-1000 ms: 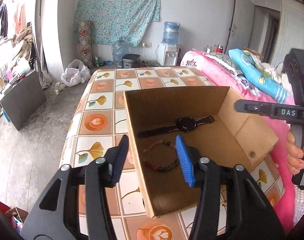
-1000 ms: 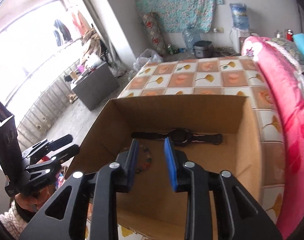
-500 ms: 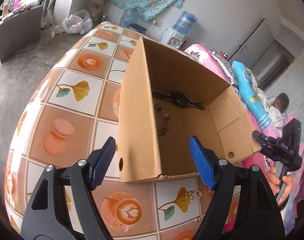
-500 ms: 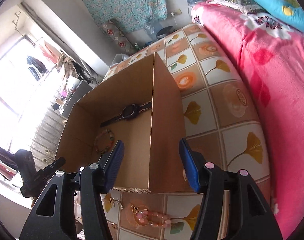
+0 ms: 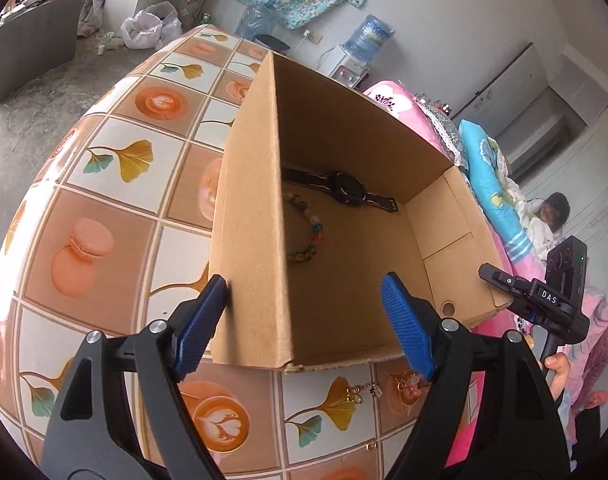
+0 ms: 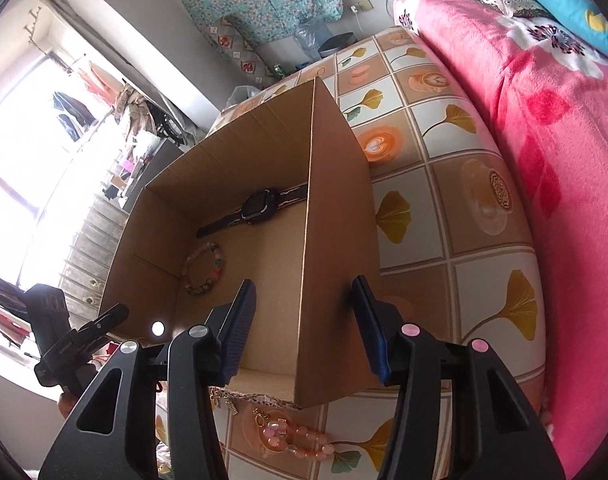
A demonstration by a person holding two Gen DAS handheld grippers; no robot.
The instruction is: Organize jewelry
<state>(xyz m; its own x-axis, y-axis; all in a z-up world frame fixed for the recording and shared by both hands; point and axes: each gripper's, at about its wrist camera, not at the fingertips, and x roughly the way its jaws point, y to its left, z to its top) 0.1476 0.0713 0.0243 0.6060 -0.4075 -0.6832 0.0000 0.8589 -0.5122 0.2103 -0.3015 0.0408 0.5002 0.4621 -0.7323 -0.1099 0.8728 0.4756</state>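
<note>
An open cardboard box (image 5: 248, 240) stands on the tile-patterned table (image 5: 104, 208). Inside lie a black watch (image 5: 346, 190) and a multicoloured bead bracelet (image 5: 310, 236); the right wrist view shows the same watch (image 6: 260, 206) and bracelet (image 6: 204, 268). My left gripper (image 5: 304, 284) is opening, astride the box's left wall near the front corner, pads clear of it. My right gripper (image 6: 304, 284) is closing with the box's right wall (image 6: 336, 220) between its jaws, pads not pressing. In front of the box lie a pink bead bracelet (image 6: 300, 438) and small gold pieces (image 5: 364, 390).
A bed with a pink blanket (image 6: 564, 160) runs along the table's right side. A hand (image 5: 558, 368) grips the right gripper's handle beside the box. The table's left edge drops to a concrete floor (image 5: 16, 128). A person lies on the bed far right.
Both grippers have come back from above the box's inside and sunk to its front corners, each rolling. Both jaws stand wider than a second ago.
</note>
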